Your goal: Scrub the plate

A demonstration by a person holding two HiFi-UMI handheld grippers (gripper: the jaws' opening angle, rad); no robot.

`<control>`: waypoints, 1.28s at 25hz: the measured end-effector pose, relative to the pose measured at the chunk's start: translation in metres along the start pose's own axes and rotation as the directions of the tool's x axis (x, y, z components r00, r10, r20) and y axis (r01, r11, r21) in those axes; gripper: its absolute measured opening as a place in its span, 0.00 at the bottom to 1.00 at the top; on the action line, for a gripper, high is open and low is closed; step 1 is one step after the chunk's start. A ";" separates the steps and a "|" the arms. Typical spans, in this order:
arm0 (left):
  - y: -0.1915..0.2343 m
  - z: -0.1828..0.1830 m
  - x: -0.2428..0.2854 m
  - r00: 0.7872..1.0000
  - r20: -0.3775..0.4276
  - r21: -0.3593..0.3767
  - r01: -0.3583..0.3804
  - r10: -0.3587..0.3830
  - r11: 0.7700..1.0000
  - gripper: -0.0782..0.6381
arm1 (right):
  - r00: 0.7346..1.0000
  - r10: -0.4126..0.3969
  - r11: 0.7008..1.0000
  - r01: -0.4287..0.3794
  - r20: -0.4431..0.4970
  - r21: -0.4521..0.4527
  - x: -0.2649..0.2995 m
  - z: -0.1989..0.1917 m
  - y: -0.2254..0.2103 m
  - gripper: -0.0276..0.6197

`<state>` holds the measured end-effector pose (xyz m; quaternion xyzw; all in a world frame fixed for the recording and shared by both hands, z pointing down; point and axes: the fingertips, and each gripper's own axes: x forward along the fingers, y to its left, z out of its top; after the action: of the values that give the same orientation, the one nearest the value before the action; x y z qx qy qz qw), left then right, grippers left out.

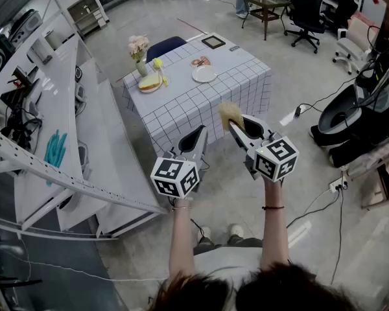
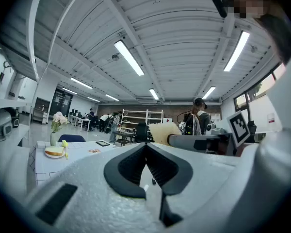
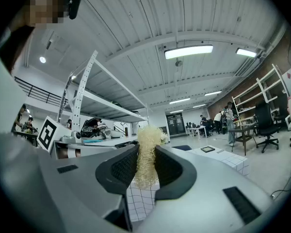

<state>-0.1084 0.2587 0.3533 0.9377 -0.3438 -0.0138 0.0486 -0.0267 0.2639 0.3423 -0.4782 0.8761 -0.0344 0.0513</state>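
A white plate (image 1: pixel 204 74) lies on the table with the checked cloth (image 1: pixel 201 99), far ahead of both grippers. My right gripper (image 1: pixel 235 123) is shut on a pale yellow fibrous scrubber (image 1: pixel 230 114), held in the air short of the table's near edge. In the right gripper view the scrubber (image 3: pixel 148 154) stands pinched between the jaws (image 3: pixel 146 149). My left gripper (image 1: pixel 201 133) hangs beside it, shut with nothing in it; its jaws meet at the tips (image 2: pixel 146 145). A second plate (image 2: pixel 55 152) carries bread.
On the table also stand a vase of flowers (image 1: pixel 139 50), the bread plate (image 1: pixel 149 83) and a small dark frame (image 1: pixel 213 41). A blue chair (image 1: pixel 165 45) sits behind it. White shelving (image 1: pixel 52 109) runs along the left. Cables and a dark machine (image 1: pixel 356 115) are at the right.
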 end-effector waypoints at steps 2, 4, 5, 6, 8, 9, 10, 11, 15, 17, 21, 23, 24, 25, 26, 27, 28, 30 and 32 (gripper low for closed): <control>-0.001 0.001 0.001 1.000 0.007 0.004 0.002 -0.002 1.000 0.12 | 1.000 0.002 1.000 -0.002 -0.001 -0.004 0.000 0.000 -0.001 0.17; -0.003 0.002 0.003 1.000 0.010 0.009 0.002 -0.002 1.000 0.12 | 1.000 0.004 1.000 -0.004 -0.002 -0.005 -0.001 0.000 -0.003 0.17; -0.005 0.002 0.004 1.000 0.010 0.010 0.002 -0.002 1.000 0.12 | 1.000 0.005 1.000 -0.005 -0.003 -0.005 -0.002 0.000 -0.004 0.17; -0.006 0.001 0.005 1.000 0.009 0.010 0.001 -0.001 1.000 0.12 | 1.000 0.006 1.000 -0.006 -0.003 -0.005 -0.003 0.000 -0.006 0.17; -0.009 0.001 0.007 1.000 0.008 0.010 -0.004 0.004 1.000 0.12 | 1.000 0.010 1.000 -0.010 -0.002 -0.005 -0.006 0.001 -0.008 0.17; -0.011 0.000 0.008 1.000 0.008 0.009 -0.008 0.008 1.000 0.12 | 1.000 0.013 1.000 -0.013 -0.001 -0.005 -0.008 0.002 -0.009 0.17; -0.014 0.000 0.008 1.000 0.007 0.008 -0.011 0.011 1.000 0.12 | 1.000 0.016 1.000 -0.016 0.001 -0.003 -0.011 0.003 -0.010 0.17; -0.016 -0.001 0.008 1.000 0.008 0.005 -0.014 0.014 1.000 0.12 | 1.000 0.017 1.000 -0.017 0.003 -0.001 -0.013 0.004 -0.012 0.17; -0.029 -0.006 0.006 1.000 0.006 -0.008 -0.027 0.027 1.000 0.12 | 1.000 0.020 1.000 -0.020 0.004 0.001 -0.025 0.005 -0.016 0.17; -0.032 -0.011 0.006 0.999 0.000 -0.010 -0.039 0.039 0.999 0.12 | 1.000 0.024 1.000 -0.024 0.005 0.001 -0.029 0.003 -0.018 0.17; -0.032 -0.015 0.007 0.998 -0.012 -0.017 -0.063 0.063 0.998 0.12 | 0.998 0.060 0.998 -0.061 0.014 0.019 -0.031 0.002 -0.020 0.17; -0.030 -0.015 0.010 0.998 -0.011 -0.017 -0.069 0.069 0.997 0.12 | 0.998 0.065 0.998 -0.065 0.020 0.023 -0.030 0.004 -0.023 0.17; -0.028 -0.014 0.012 0.997 -0.010 -0.017 -0.073 0.073 0.997 0.12 | 0.998 0.065 0.998 -0.065 0.019 0.023 -0.029 0.004 -0.026 0.17; -0.026 -0.014 0.015 0.997 -0.010 -0.017 -0.076 0.076 0.997 0.12 | 0.998 0.066 0.998 -0.066 0.017 0.024 -0.027 0.003 -0.028 0.17; -0.024 -0.015 0.017 0.997 -0.012 -0.018 -0.077 0.077 0.997 0.12 | 0.998 0.065 0.998 -0.066 0.015 0.026 -0.025 0.001 -0.030 0.17; -0.023 -0.016 0.019 0.997 -0.017 -0.018 -0.077 0.076 0.997 0.12 | 0.998 0.063 0.998 -0.064 0.013 0.029 -0.023 0.000 -0.033 0.17; -0.021 -0.018 0.022 0.997 -0.022 -0.018 -0.075 0.074 0.997 0.12 | 0.998 0.060 0.998 -0.061 0.012 0.033 -0.022 -0.002 -0.036 0.17; -0.016 -0.022 0.028 0.997 -0.029 -0.020 -0.074 0.073 0.997 0.12 | 0.998 0.057 0.998 -0.058 0.013 0.041 -0.017 -0.004 -0.043 0.17; -0.009 -0.023 0.036 0.997 -0.028 -0.027 -0.076 0.075 0.997 0.12 | 0.998 0.060 0.997 -0.060 0.010 0.043 -0.009 -0.006 -0.050 0.17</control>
<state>-0.0742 0.2438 0.3757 0.9233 -0.3782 -0.0042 0.0668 0.0190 0.2448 0.3540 -0.4506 0.8888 -0.0497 0.0667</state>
